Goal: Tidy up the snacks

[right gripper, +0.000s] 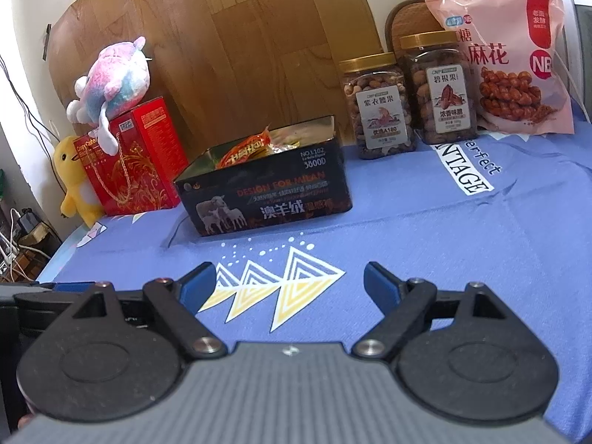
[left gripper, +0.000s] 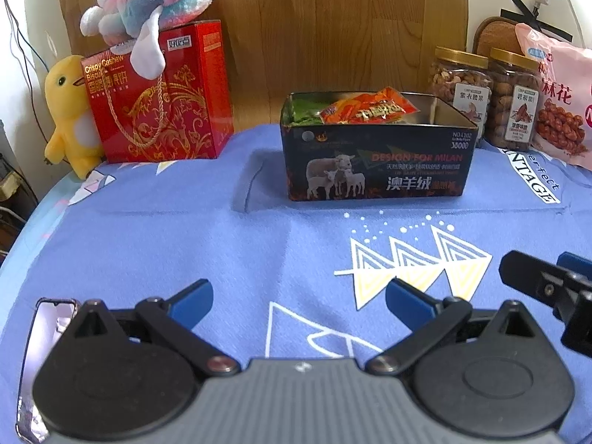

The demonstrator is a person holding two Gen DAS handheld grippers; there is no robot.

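A black tin box [left gripper: 377, 162] [right gripper: 266, 192] stands open on the blue cloth, with an orange snack packet [left gripper: 366, 109] [right gripper: 244, 150] and green packets [left gripper: 305, 111] inside. My left gripper [left gripper: 299, 298] hovers low over the cloth in front of the box, open and empty. My right gripper [right gripper: 288, 285] is open too, with nothing between its blue fingers [right gripper: 196, 286]. It also shows at the right edge of the left wrist view as black parts [left gripper: 547, 285].
Two nut jars [right gripper: 377, 107] [right gripper: 440, 92] and a pink snack bag [right gripper: 514, 63] stand at the back right. A red gift box [left gripper: 159, 92] with plush toys [left gripper: 148, 7] [left gripper: 70, 111] is at the back left. A phone [left gripper: 40, 351] lies at the cloth's left edge.
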